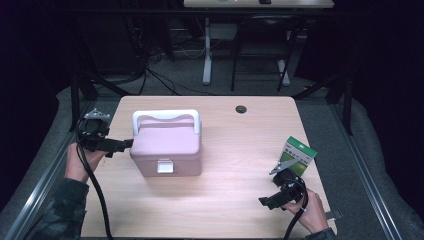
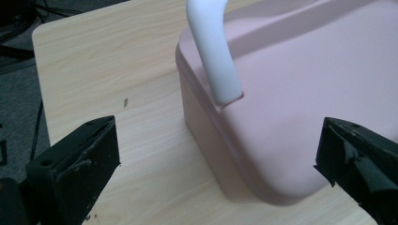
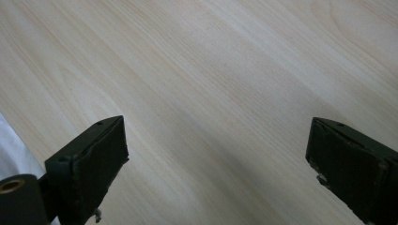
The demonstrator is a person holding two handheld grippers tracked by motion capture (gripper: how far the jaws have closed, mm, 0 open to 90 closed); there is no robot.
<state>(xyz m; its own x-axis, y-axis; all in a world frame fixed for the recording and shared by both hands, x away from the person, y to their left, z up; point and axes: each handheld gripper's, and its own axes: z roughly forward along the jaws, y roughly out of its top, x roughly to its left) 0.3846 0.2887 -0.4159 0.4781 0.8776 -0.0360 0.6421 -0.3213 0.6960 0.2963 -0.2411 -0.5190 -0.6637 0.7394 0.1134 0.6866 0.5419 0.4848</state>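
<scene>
**Pink box at the left gripper, green carton by the right**

Pink plastic, rounded at its corners, makes up the lidded storage box (image 1: 167, 147) that sits on the left half of the pale wood-grain table (image 1: 235, 200). Its white arched carry handle (image 1: 166, 118) stands over the lid towards the far side, and a small white latch (image 1: 165, 166) shows on the front wall facing the person.

The left gripper (image 1: 126, 144) is held level at the box's left end, its tips just beside the upper left corner of the box; from above I cannot tell whether they touch it. In the left gripper view its two black jaws are spread wide, with nothing between them but that pink corner (image 2: 263, 140) and the foot of the white handle (image 2: 213, 51), which drops into a slot in the lid. The person's left hand (image 1: 80, 162) holds the tool at the table's left edge.

The right gripper (image 1: 267, 202) hovers low near the front right corner of the table, pointing left. Its jaws are also wide apart and empty, with bare tabletop (image 3: 211, 93) beneath them. Just behind it stands a small green and white cardboard carton (image 1: 298, 154), tilted on the table near the right edge, well apart from the pink box.
</scene>
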